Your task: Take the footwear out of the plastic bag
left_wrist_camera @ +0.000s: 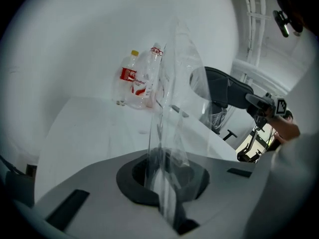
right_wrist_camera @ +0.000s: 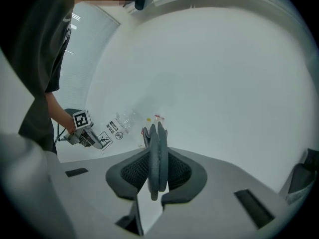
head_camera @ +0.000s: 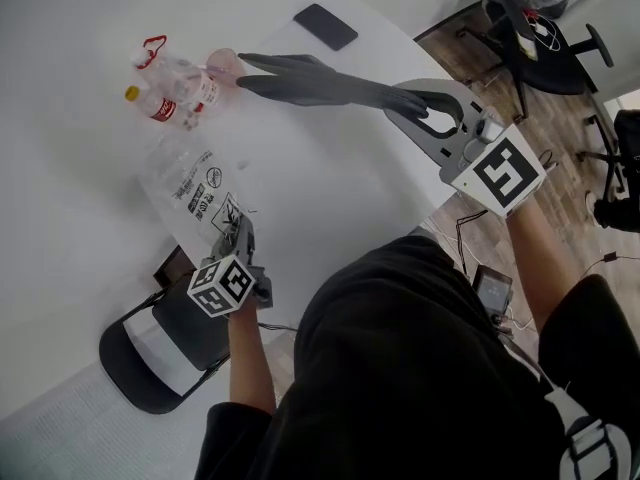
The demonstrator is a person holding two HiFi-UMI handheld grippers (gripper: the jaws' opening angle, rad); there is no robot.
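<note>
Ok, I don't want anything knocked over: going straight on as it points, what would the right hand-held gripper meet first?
Likely the plastic bottles: the footwear held in the right hand-held gripper points its tips at them, though depth is unclear.

soft, even light fills the head view; the white table (head_camera: pixel 330 183) reads bright and slightly washed out, with almost no cast shadows on it, while the person's black shirt (head_camera: pixel 420 368) sinks into near-featureless dark. both gripper views are fisheye: black vignette at the corners, straight edges bowed into curves, detail smeared toward the rim. in the left gripper view the clear plastic bag (left_wrist_camera: pixel 169 133) carries pale vertical glare streaks, and a warm, overexposed patch of floor (left_wrist_camera: pixel 254 143) glows at the right. the right gripper view is cool, pale and low in contrast, and the near edge of the dark grey footwear (right_wrist_camera: pixel 157 158) looks slightly soft
</note>
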